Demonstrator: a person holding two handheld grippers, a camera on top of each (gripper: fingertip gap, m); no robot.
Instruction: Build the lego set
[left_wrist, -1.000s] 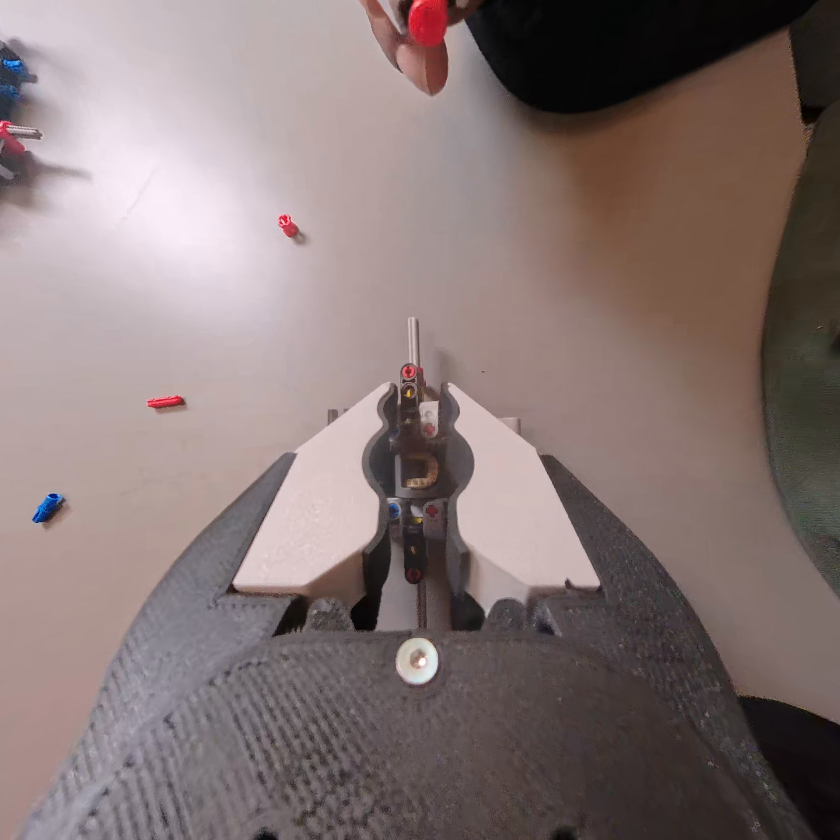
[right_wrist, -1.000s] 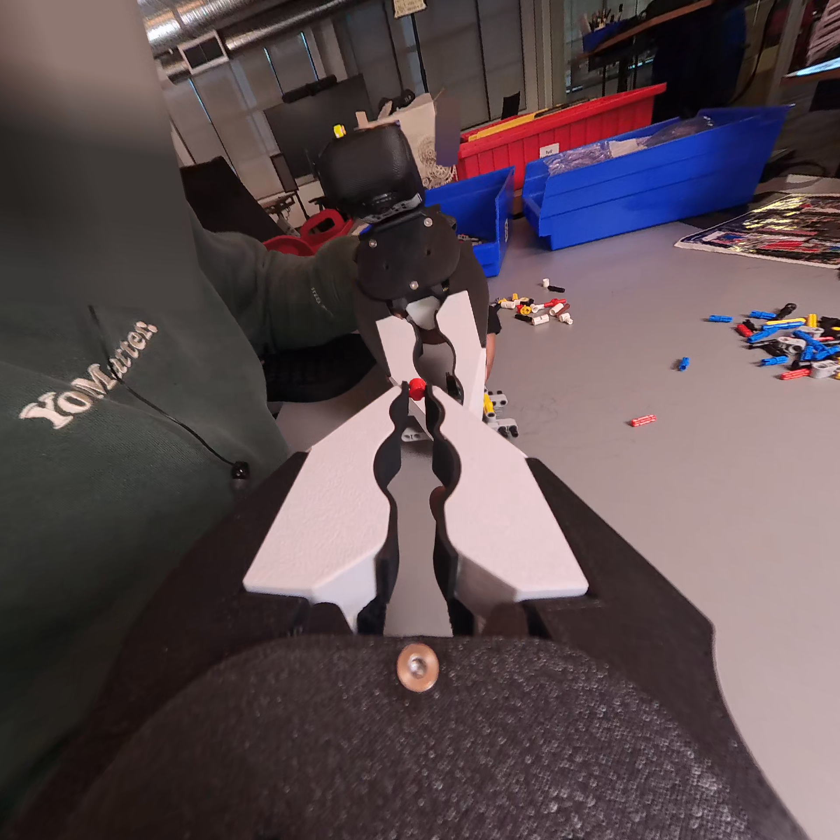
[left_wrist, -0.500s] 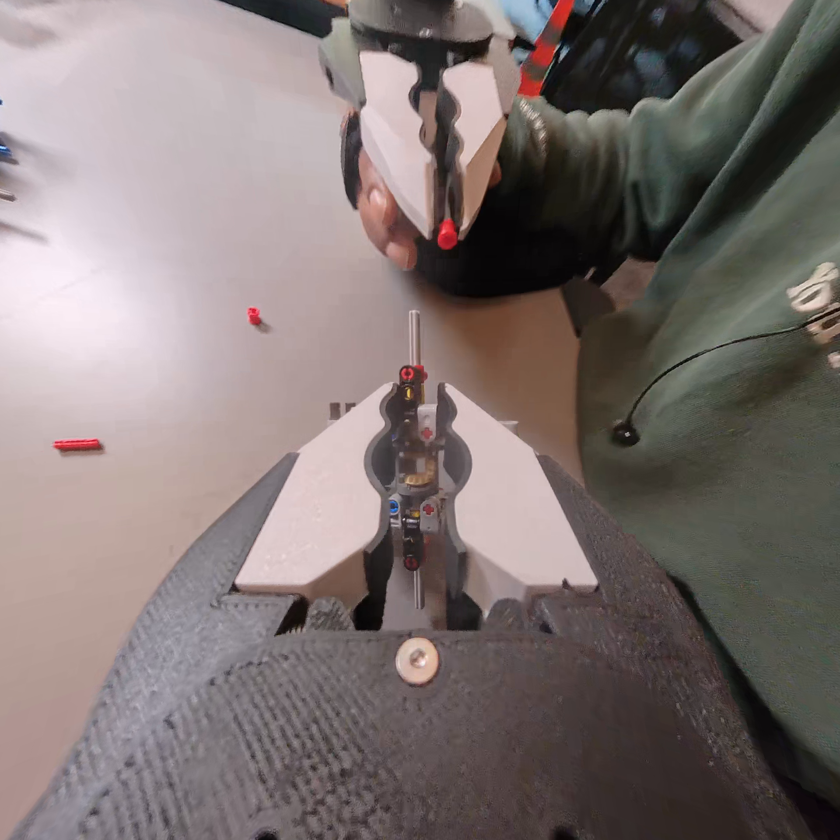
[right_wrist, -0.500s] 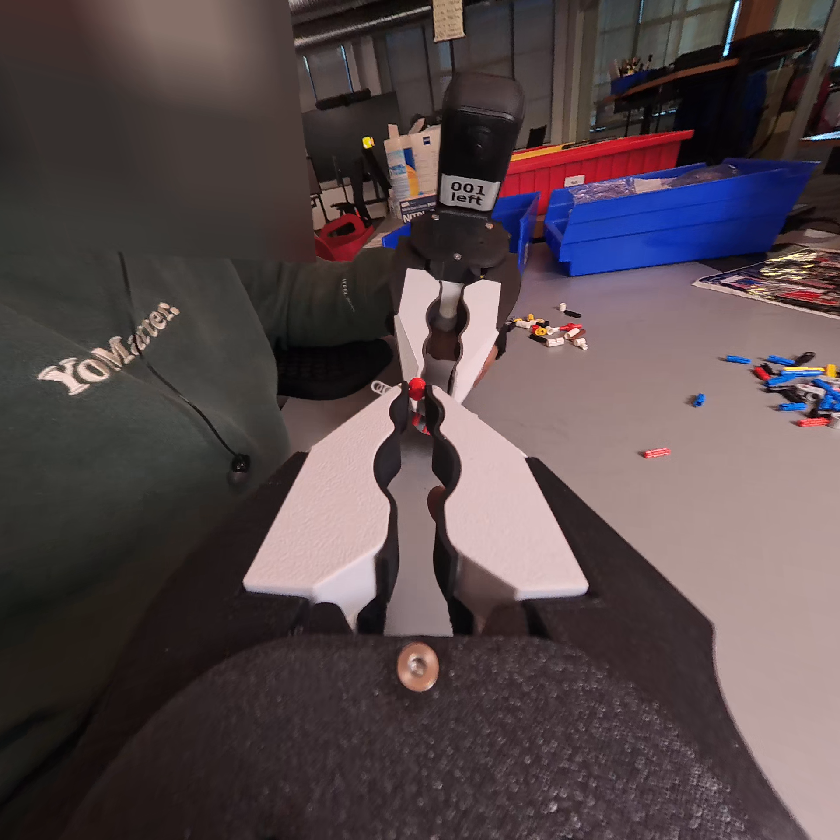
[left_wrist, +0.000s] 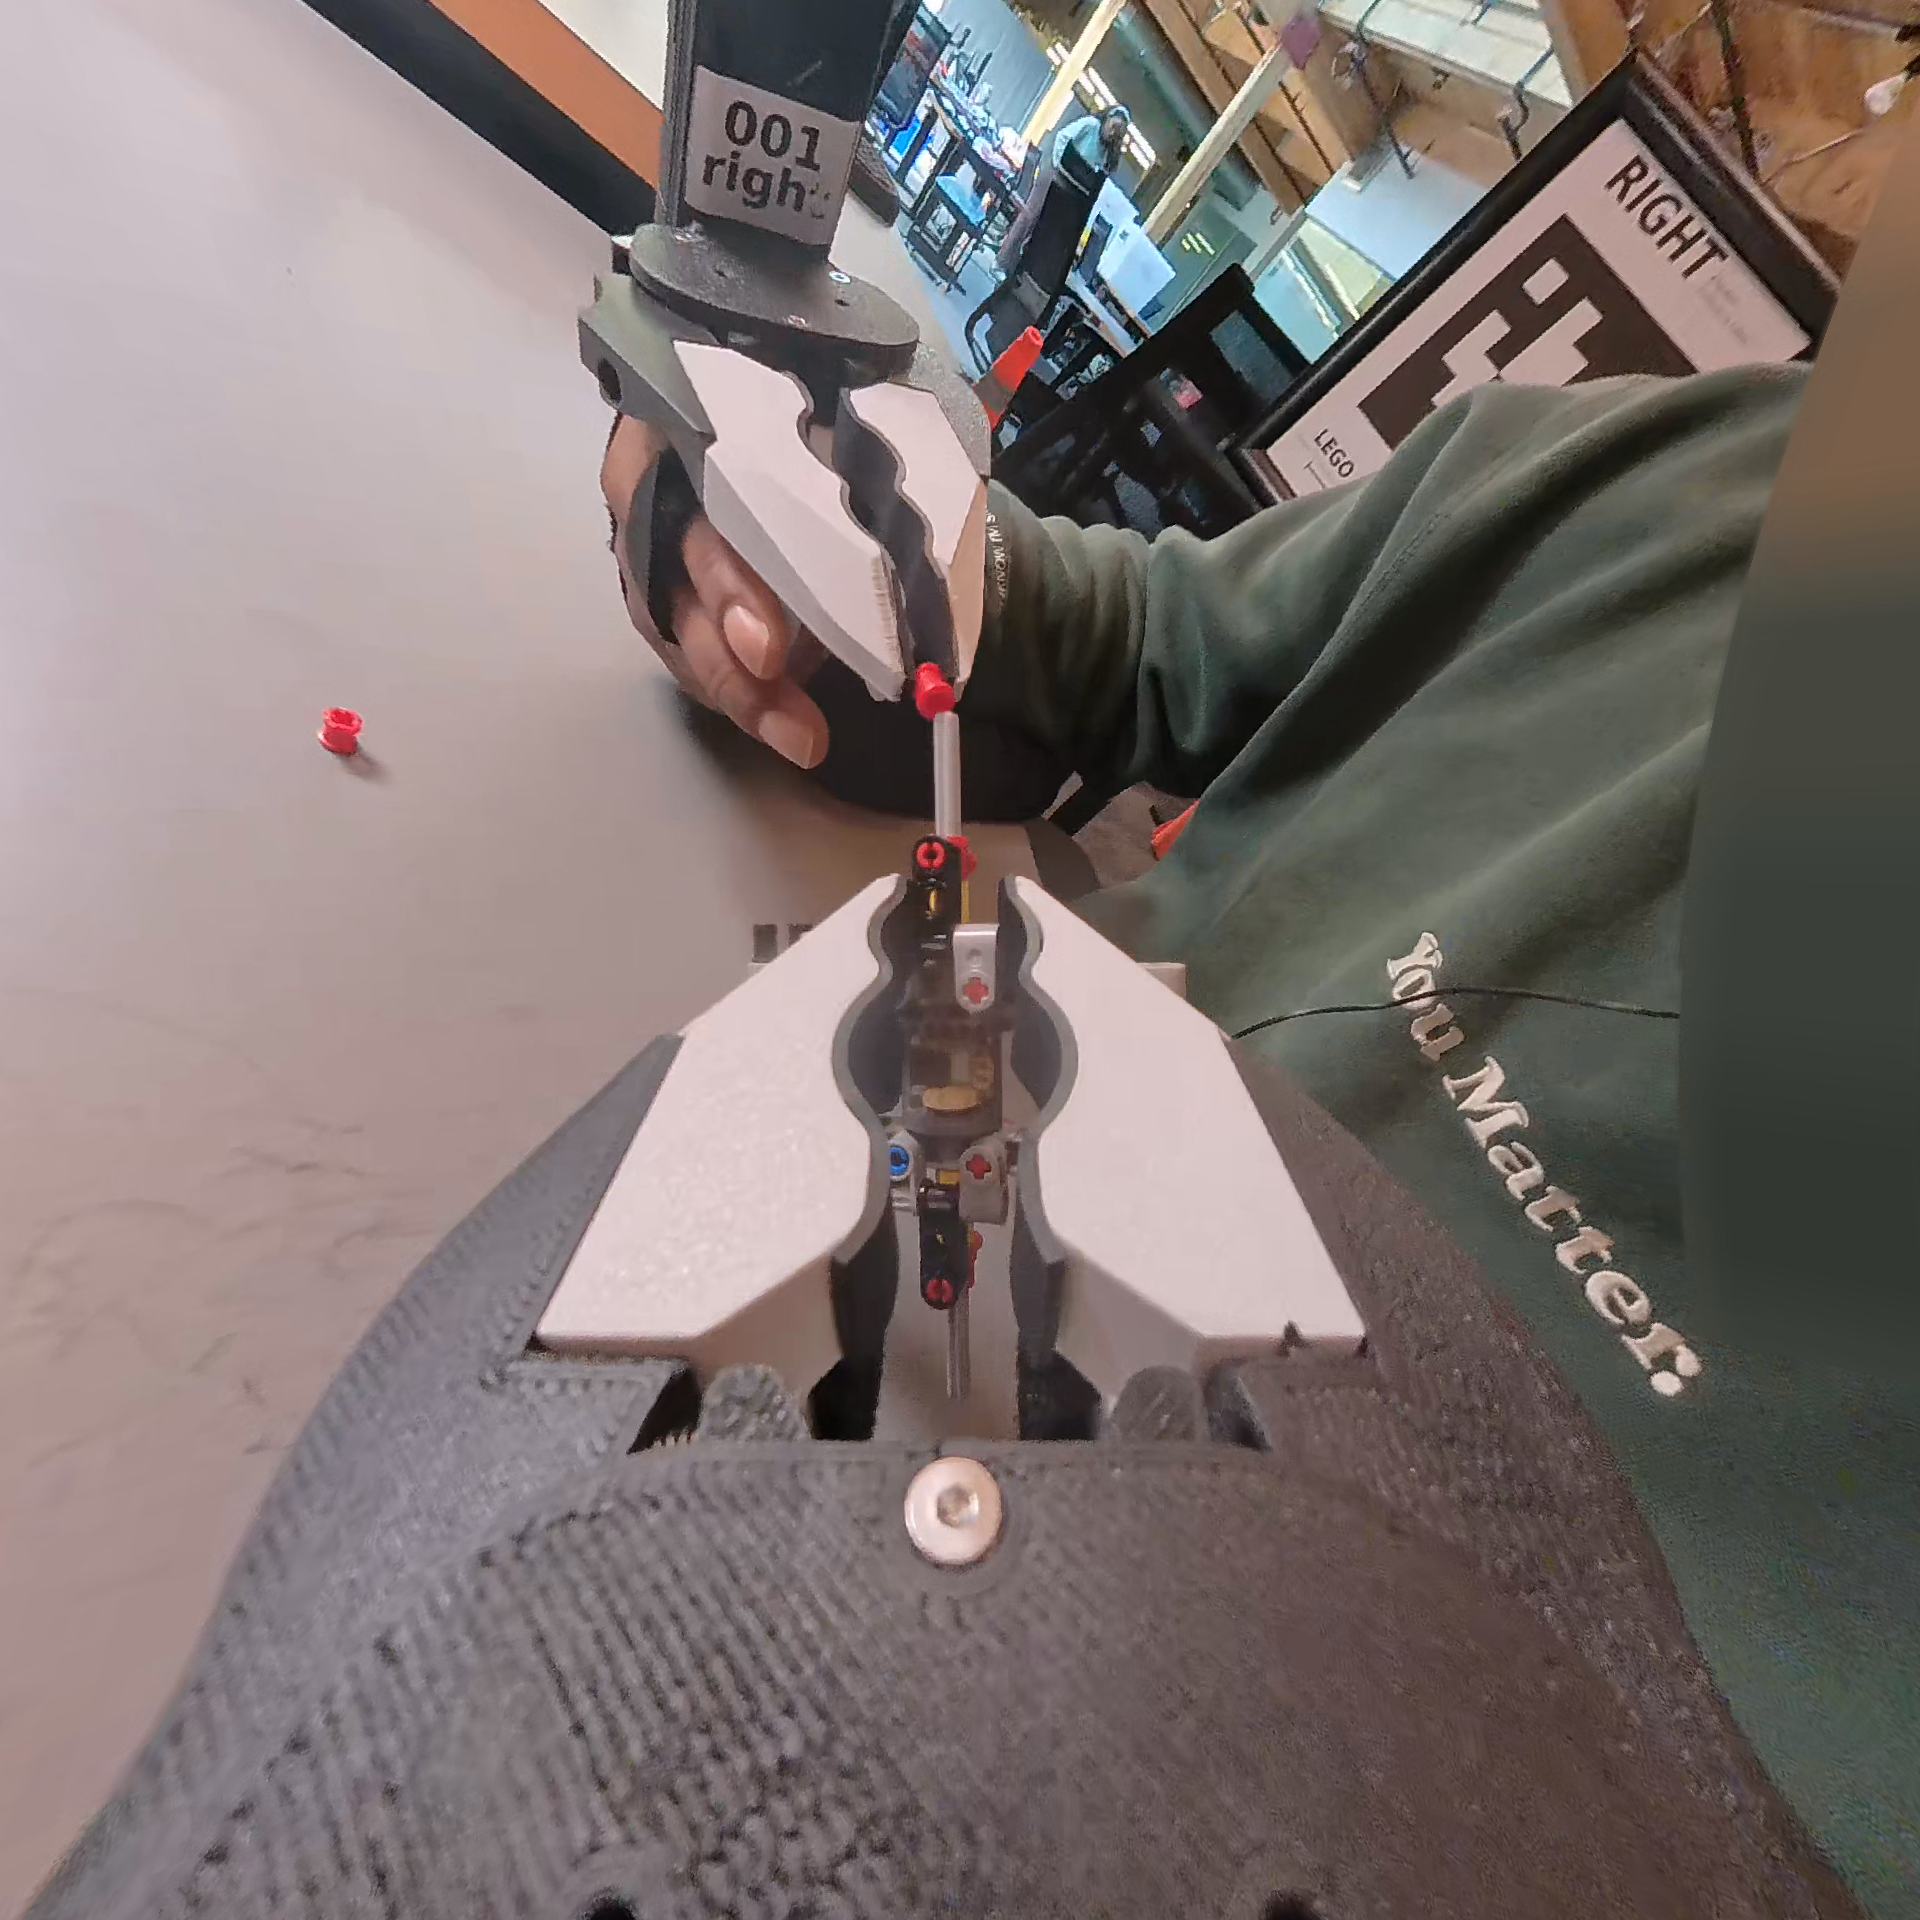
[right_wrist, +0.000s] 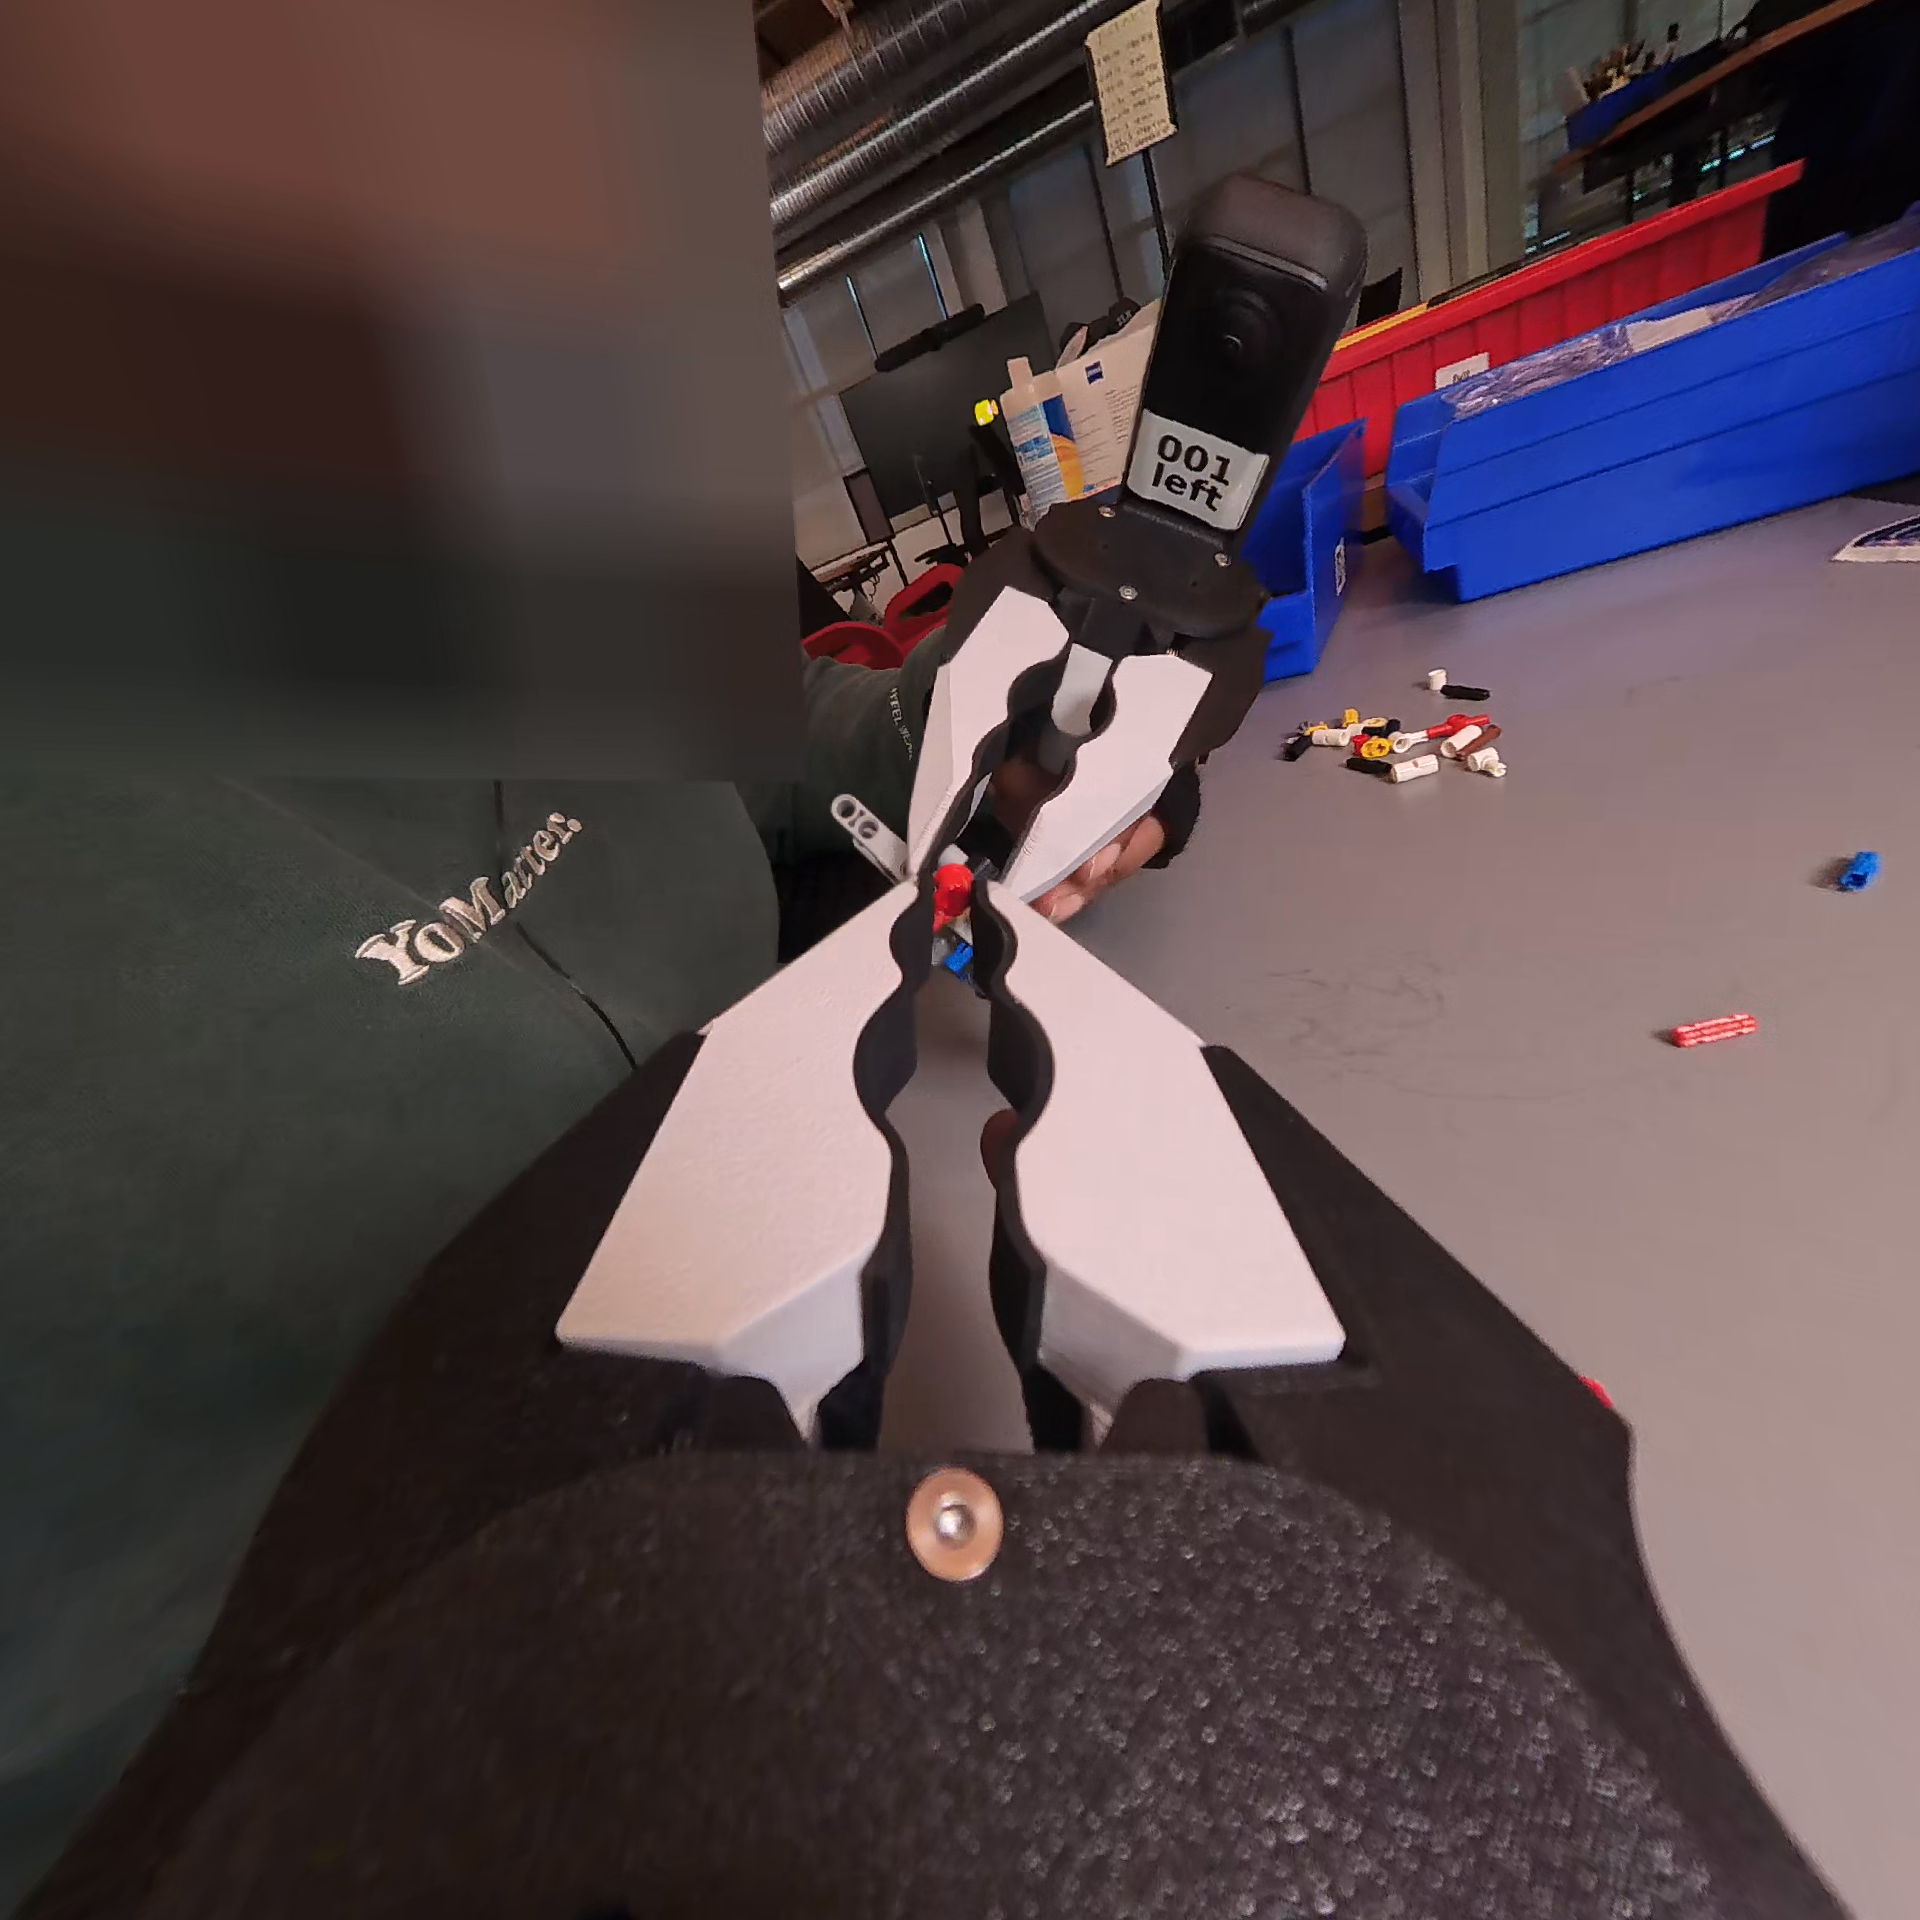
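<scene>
A: Left wrist view first: the left gripper (left_wrist: 951, 1049) is clamped on the half-built lego assembly (left_wrist: 948, 1081), its grey axle (left_wrist: 947, 774) poking out ahead. What's new?

B: A second ago the right gripper (left_wrist: 925, 681) was barely in frame. Now it has closed in, fingers pinched on a small red bushing (left_wrist: 928, 688) that touches the axle tip. I'd say threading is starting.

A: Anything in the way?

B: Not between them. A spare red bushing (left_wrist: 338, 727) lies on the table (left_wrist: 260, 468), well apart. In the right wrist view, a red pin (right_wrist: 1712, 1031), a blue pin (right_wrist: 1855, 871), a pile of loose parts (right_wrist: 1392, 740) and blue bins (right_wrist: 1662, 436) beyond.
</scene>
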